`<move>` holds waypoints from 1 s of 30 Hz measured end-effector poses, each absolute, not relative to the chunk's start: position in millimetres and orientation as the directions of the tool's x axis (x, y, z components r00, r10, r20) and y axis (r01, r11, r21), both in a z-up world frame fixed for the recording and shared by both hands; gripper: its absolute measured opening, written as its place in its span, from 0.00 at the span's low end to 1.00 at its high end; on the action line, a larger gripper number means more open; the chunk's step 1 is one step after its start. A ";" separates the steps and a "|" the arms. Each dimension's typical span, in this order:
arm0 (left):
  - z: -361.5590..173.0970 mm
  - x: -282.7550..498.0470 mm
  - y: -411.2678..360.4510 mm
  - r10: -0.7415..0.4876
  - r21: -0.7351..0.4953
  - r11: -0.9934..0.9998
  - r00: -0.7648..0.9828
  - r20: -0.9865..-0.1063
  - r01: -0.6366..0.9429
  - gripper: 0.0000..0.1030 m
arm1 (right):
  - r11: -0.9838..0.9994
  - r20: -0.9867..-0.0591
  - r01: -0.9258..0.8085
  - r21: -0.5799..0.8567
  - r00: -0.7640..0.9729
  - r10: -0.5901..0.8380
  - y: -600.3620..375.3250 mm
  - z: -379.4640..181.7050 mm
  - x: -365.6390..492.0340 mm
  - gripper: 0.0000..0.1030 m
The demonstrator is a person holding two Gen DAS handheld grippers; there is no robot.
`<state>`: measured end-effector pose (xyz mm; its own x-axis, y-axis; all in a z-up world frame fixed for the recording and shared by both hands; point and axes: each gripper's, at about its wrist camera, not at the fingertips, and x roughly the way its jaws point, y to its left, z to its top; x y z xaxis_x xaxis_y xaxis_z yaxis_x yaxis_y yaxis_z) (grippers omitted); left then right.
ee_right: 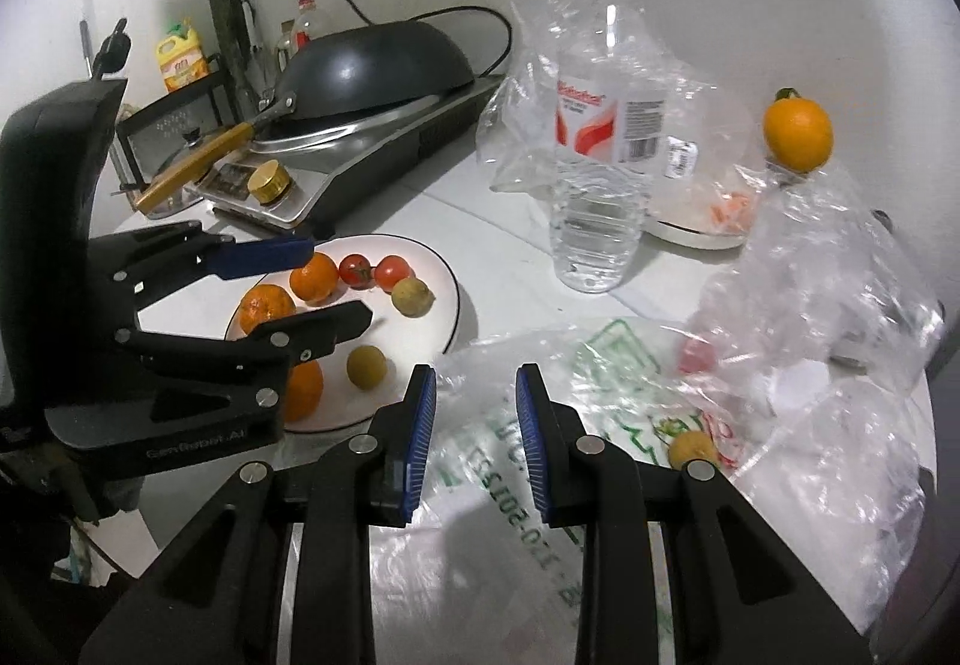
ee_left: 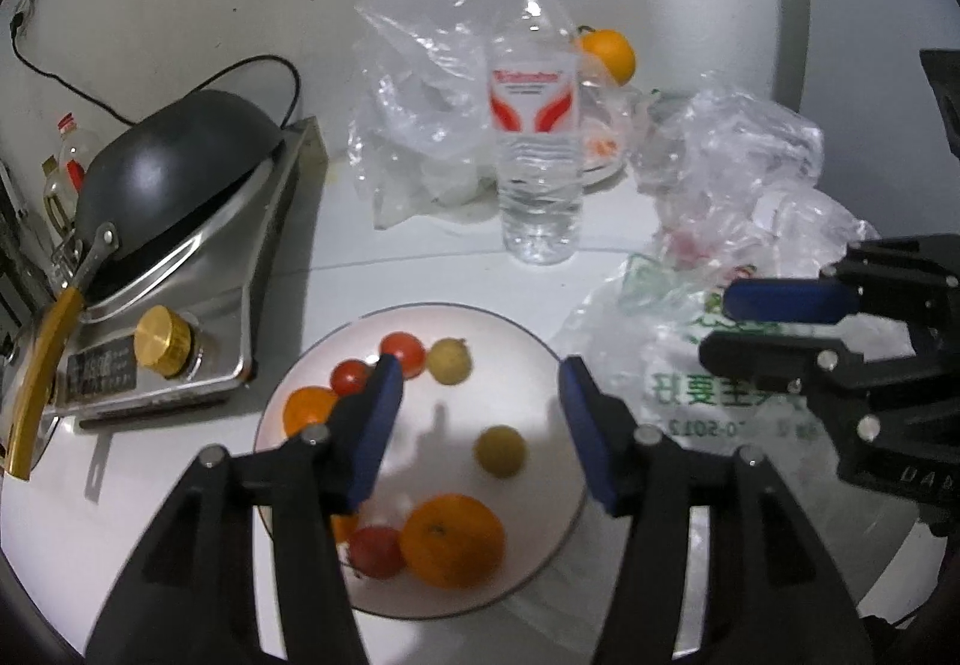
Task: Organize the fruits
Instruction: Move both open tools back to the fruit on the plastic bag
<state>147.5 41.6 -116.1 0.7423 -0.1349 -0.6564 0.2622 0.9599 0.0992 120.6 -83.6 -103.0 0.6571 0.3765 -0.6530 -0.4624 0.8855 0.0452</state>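
Sorting so far: looks like I'm midway, the white plate point(ee_left: 543, 353) already carries a big orange point(ee_left: 451, 540), smaller oranges, red tomatoes point(ee_left: 403, 353) and two yellow-green fruits point(ee_left: 500, 451).
Left gripper point(ee_left: 480, 428): hanging over the plate with its pads spread wide, nothing between them, so I'd guess it's between drops.
Right gripper point(ee_right: 476, 428): fingers a moderate gap apart, empty, hovering over the printed plastic bag point(ee_right: 498, 461) just beside the plate.
Still loose: a small yellowish fruit point(ee_right: 693, 449) sits in the bag folds to my right gripper's right, something reddish point(ee_right: 699, 354) shows through the plastic further back, and one orange point(ee_right: 798, 134) is perched well apart behind the water bottle point(ee_right: 600, 185).
Next move, my guess: swing the right gripper over to that yellowish fruit, spread a bit wider, and pinch fruit only, since the film could get caught.
Which way it points: pretty much round, I can't pick out any long axis or stem on it; approach angle shouldn't matter.
Far orange: stem end with a green bit points up.
Bench: cluttered, bottle stands upright between me and the far orange.
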 end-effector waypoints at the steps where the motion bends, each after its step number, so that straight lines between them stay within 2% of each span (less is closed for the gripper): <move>1: -116.1 145.4 38.9 -0.135 0.101 0.959 0.741 -0.657 0.264 0.54 | 0.888 -0.651 -0.458 0.046 0.660 0.374 -87.5 -102.6 118.4 0.29; 9: -111.5 126.7 18.0 -0.149 0.095 0.957 0.744 -0.652 0.275 0.54 | 0.901 -0.649 -0.430 0.055 0.671 0.360 -118.3 -104.2 99.8 0.29; 30: -135.6 116.1 -67.2 -0.225 0.094 0.911 0.673 -0.705 0.402 0.54 | 0.934 -0.666 -0.341 0.104 0.674 0.321 -198.7 -132.6 85.4 0.29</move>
